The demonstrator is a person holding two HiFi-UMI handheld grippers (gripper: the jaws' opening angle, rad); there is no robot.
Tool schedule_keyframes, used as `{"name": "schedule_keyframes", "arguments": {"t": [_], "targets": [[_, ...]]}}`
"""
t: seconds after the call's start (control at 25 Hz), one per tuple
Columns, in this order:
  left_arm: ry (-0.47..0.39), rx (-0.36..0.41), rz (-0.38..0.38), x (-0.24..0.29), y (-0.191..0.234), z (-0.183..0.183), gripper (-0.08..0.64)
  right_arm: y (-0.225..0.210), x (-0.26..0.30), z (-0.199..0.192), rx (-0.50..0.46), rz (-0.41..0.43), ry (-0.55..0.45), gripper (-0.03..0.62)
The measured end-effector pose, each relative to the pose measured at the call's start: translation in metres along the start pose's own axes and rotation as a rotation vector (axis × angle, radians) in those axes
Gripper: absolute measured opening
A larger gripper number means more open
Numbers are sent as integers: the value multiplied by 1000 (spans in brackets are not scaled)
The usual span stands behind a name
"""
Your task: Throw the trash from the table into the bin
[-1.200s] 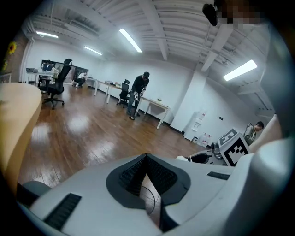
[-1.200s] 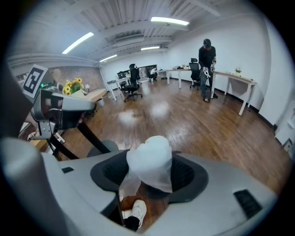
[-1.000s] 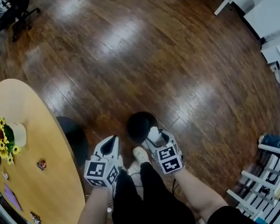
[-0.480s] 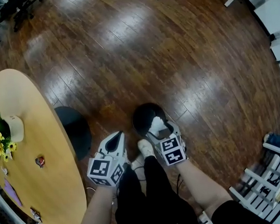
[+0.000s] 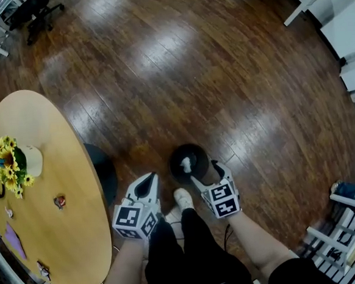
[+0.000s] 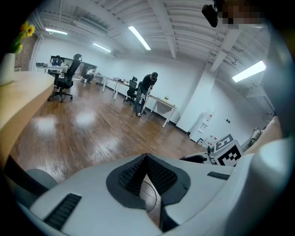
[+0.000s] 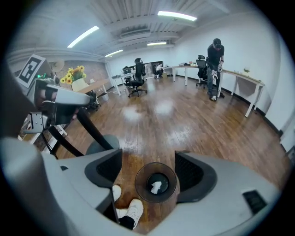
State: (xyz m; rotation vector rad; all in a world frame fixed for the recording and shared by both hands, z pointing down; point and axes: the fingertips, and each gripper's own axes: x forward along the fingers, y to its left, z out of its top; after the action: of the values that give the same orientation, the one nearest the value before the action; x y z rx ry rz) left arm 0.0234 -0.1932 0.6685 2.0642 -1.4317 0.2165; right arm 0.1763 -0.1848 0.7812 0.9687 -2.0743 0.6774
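Head view, lower centre: both forearms reach forward and down. Right gripper hangs at the bin's lower-right rim, jaws wide, empty. White trash lies inside the bin. Left gripper, jaws pressed together, holds nothing.

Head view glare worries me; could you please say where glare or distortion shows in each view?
Head view: pale ceiling-light glare streaks the wooden floor. Left gripper view: fisheye bending, dark corners. Right gripper view: floor glare beyond the bin, which looks sharp.
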Motion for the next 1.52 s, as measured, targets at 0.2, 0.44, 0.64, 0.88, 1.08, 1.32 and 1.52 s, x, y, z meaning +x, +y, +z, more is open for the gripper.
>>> {"name": "schedule_keyframes", "arguments": {"t": [0.2, 0.44, 0.64, 0.88, 1.08, 1.32, 1.52], "targets": [[-100, 46, 3, -11, -13, 61, 0, -5, -45, 62, -22, -27, -138, 272], [-251, 133, 25, -40, -42, 150, 0, -7, -117, 164, -66, -44, -409, 39], [-385, 153, 130, -108, -40, 193, 0, 38, -143, 229, -141, 54, -539, 3], [-553, 176, 340, -220, 3, 223, 0, 131, -157, 304, -269, 233, -671, 3], [-663, 150, 550, -332, 44, 209, 0, 238, -162, 333, -390, 401, -734, 3], [-740, 81, 754, -463, 80, 156, 0, 374, -159, 308, -494, 570, -695, 3], [-805, 31, 867, -554, 104, 109, 0, 469, -164, 274, -571, 674, -685, 2]]}}
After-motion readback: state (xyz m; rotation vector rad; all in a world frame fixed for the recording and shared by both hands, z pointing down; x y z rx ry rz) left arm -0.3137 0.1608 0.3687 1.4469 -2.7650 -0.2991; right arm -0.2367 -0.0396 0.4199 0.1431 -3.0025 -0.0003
